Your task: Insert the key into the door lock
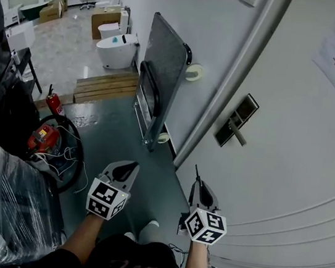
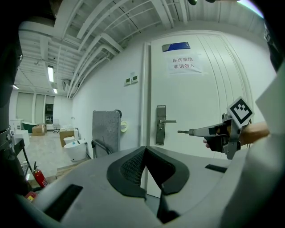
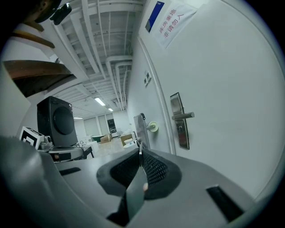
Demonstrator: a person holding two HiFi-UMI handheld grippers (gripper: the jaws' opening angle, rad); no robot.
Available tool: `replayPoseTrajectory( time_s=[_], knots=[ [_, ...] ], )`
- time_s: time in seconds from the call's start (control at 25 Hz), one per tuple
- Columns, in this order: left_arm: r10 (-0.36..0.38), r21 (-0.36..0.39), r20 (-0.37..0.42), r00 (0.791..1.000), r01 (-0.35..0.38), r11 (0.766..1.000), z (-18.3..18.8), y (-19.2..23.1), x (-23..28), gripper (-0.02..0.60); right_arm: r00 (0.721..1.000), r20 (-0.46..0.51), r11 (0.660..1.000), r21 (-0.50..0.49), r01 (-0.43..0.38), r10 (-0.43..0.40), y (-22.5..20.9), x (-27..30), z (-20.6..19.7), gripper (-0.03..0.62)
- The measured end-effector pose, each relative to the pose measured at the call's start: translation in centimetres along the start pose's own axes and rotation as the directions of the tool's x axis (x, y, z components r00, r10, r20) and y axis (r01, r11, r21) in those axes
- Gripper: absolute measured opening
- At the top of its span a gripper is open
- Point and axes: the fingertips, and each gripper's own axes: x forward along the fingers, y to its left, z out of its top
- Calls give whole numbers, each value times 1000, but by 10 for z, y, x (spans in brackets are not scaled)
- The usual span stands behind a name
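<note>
Head view shows both grippers held low in front of a white door (image 1: 285, 179). On the right gripper (image 1: 198, 185), the jaws are closed on the key (image 1: 197, 171), and its thin blade projects past the jaw tips toward the door. The key is well apart from the door lock (image 1: 237, 119), a dark plate with a lever handle (image 1: 237, 133) near the door's edge. On the left gripper (image 1: 126, 168), the jaws are pressed together with nothing between them. It is held beside the right gripper, clear of the door. A grey platform cart (image 1: 165, 67) leans upright against the wall left of the door frame.
</note>
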Motion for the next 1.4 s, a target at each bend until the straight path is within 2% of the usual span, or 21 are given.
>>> replayPoseTrajectory(
  time_s=[0.6, 1.4],
  knots=[
    [-56, 56, -2, 998, 56, 997, 12, -2, 36, 12, 999, 34, 999, 26, 37, -38, -22, 21, 10, 80],
    [-74, 66, -38, 997, 76, 995, 17, 30, 118, 12, 999, 16, 997, 73, 39, -40, -55, 104, 19, 80]
  ],
)
